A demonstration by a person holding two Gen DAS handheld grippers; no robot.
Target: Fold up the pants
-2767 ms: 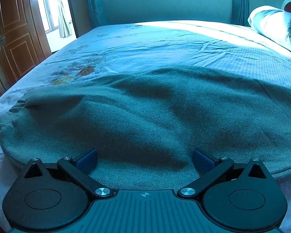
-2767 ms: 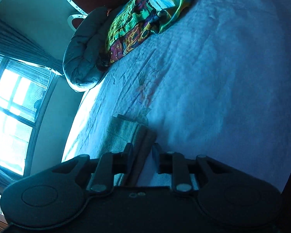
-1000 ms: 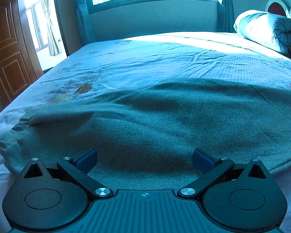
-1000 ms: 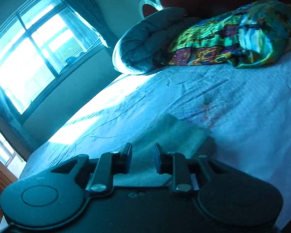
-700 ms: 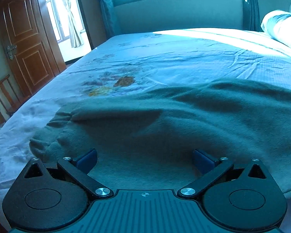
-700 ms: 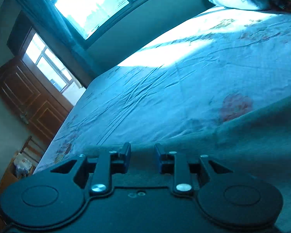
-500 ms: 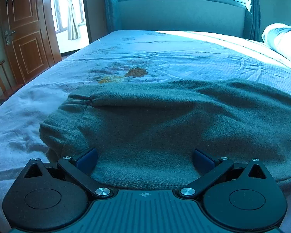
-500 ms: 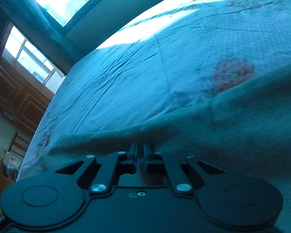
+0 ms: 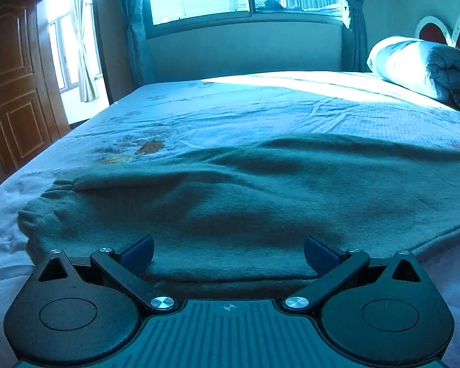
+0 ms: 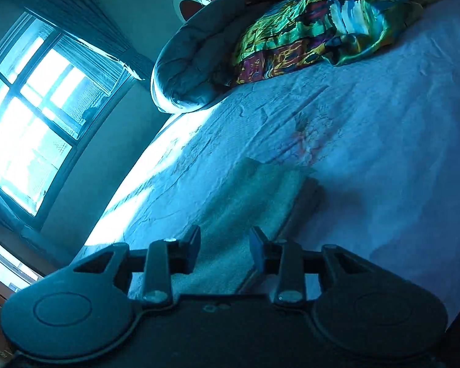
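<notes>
1. Fleece pants (image 9: 245,202) are lying flat across the bed (image 9: 260,107).
2. Left gripper (image 9: 228,250) is gaping, empty; right gripper (image 10: 224,243) is opening, gripping nothing.
3. Layers are probably sliding if only one gets pinched.

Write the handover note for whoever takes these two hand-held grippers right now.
Left hand-held gripper: wide open, empty, low over the near edge of the pants.
Right hand-held gripper: jaws opening, pants end between them, not pinched.
Pants: lying across the bed, gathered end at left, layers stacked at the right end.
Done: appears folded lengthwise.
Left: fold end to end, smooth the wrinkles.
</notes>
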